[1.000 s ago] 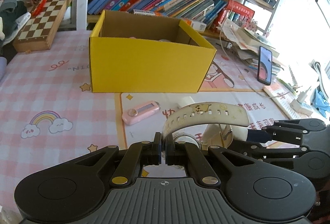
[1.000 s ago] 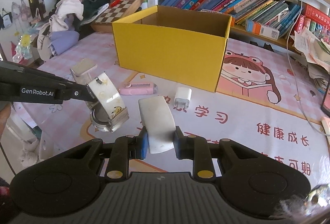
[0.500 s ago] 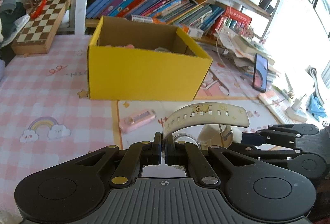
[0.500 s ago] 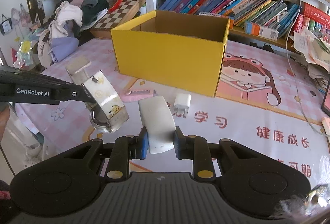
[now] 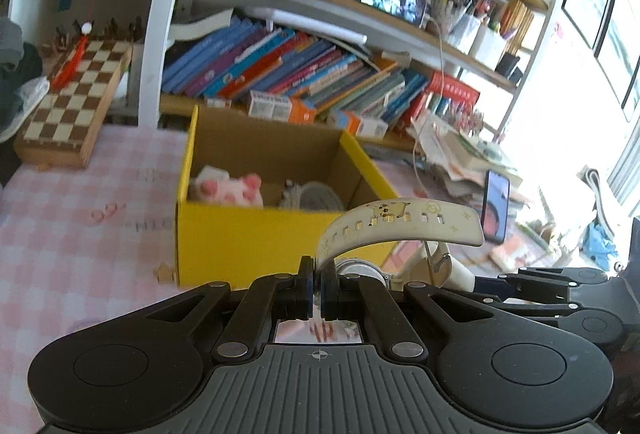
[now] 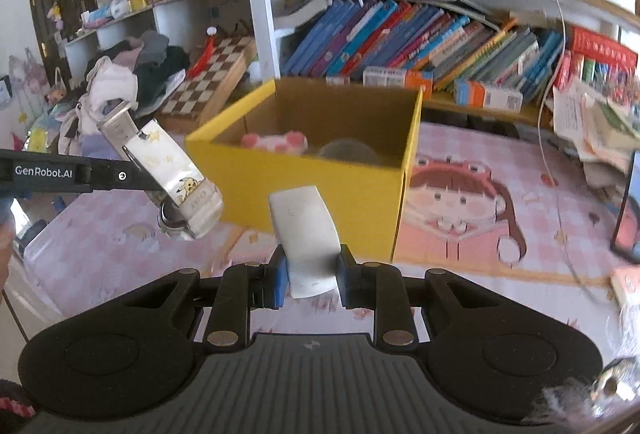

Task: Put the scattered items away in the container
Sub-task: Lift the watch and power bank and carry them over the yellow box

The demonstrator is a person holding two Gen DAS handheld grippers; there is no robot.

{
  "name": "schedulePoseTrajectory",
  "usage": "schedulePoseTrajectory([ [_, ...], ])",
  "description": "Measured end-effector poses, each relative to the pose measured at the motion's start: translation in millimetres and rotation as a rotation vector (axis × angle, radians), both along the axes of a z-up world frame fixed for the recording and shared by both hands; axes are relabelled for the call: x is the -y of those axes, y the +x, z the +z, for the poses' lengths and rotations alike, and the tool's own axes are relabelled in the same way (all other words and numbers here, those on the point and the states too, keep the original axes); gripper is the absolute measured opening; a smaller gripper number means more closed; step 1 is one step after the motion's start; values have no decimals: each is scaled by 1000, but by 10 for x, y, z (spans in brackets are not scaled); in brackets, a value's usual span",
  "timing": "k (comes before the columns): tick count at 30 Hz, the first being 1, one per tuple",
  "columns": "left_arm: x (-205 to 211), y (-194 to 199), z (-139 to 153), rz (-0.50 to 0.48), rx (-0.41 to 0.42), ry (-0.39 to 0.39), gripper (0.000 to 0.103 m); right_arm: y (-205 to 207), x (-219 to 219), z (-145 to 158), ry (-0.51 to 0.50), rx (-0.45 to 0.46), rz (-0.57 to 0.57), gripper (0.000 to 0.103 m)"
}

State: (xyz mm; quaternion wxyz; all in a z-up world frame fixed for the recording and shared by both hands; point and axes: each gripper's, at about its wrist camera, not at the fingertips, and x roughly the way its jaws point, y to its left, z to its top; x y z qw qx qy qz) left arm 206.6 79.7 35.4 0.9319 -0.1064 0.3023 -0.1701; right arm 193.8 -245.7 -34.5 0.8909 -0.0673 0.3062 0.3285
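Both grippers tilt downward toward the yellow box [image 5: 256, 234] ahead of them, held clear of the pink tablecloth [image 6: 500, 274]. Left gripper [image 5: 318, 290] pinches a watch [image 5: 400, 226] by its cream strap, the band arching rightward above the right gripper's fingers. Right gripper [image 6: 312, 274] clamps a white case [image 6: 306, 234] upright. Inside the box lie a pink plush toy [image 5: 228, 188] and something grey.

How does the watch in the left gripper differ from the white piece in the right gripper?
The watch has a long printed strap with holes, a buckle and a round case; the white piece is plain and short. The left gripper pinches the thin watch strap; the right gripper clamps the wider white piece. Both are held short of the yellow box.
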Motion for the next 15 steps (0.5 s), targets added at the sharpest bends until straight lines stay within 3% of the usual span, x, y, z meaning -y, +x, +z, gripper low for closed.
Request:
schedulePoseTrajectory([
  [15,-204,819,284,-74,113,8,2,668,-399,362,-71,131,5,23],
])
